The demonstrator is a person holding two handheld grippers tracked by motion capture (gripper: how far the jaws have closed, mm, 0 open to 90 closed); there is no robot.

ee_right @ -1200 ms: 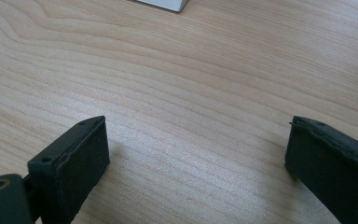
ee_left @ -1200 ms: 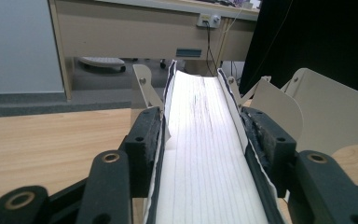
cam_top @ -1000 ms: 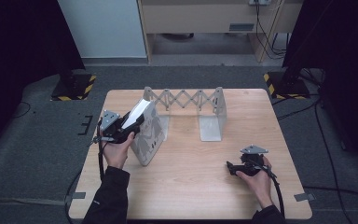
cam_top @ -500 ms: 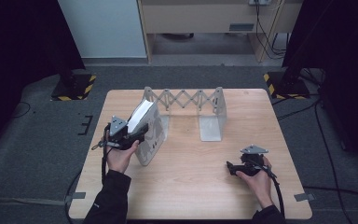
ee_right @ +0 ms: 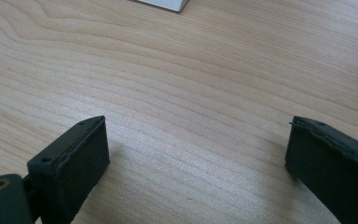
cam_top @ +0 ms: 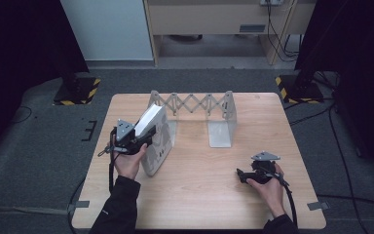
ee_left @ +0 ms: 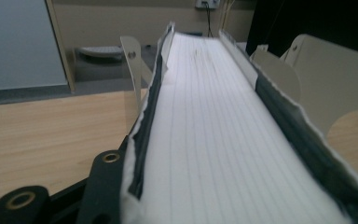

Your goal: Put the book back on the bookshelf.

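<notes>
Left tongs [cam_top: 143,139]: I have them at centre-left of the high view, clamped on a white book [cam_top: 148,123]. The jaws have just been closing, with the book between them.
Book: tilted, its upper end pointing to the upper right of the frame. In the left gripper view its lined page edge [ee_left: 223,130] runs up the middle, with dark jaw pads along both long sides.
Left bookend [cam_top: 160,146]: the pale metal plate just to the right of my left tongs. The book leans over it, and it stands in the way of anything moving right from there.
Expanding rack [cam_top: 195,103]: a zigzag lattice along the upper middle of the worktop, joining the left plate to the right one.
Right bookend [cam_top: 222,127]: upright at centre, well apart from the book, with an open gap between the two plates.
Worktop [cam_top: 199,195]: light wood, bare in the lower middle.
Right tongs [cam_top: 241,175]: at lower right of the high view, low over the worktop. In the right gripper view the two black jaws [ee_right: 200,154] stand wide apart with bare wood between them.
Floor around: dark carpet, cables at right, yellow-and-black striped stand feet [cam_top: 80,92] at upper left and upper right.
</notes>
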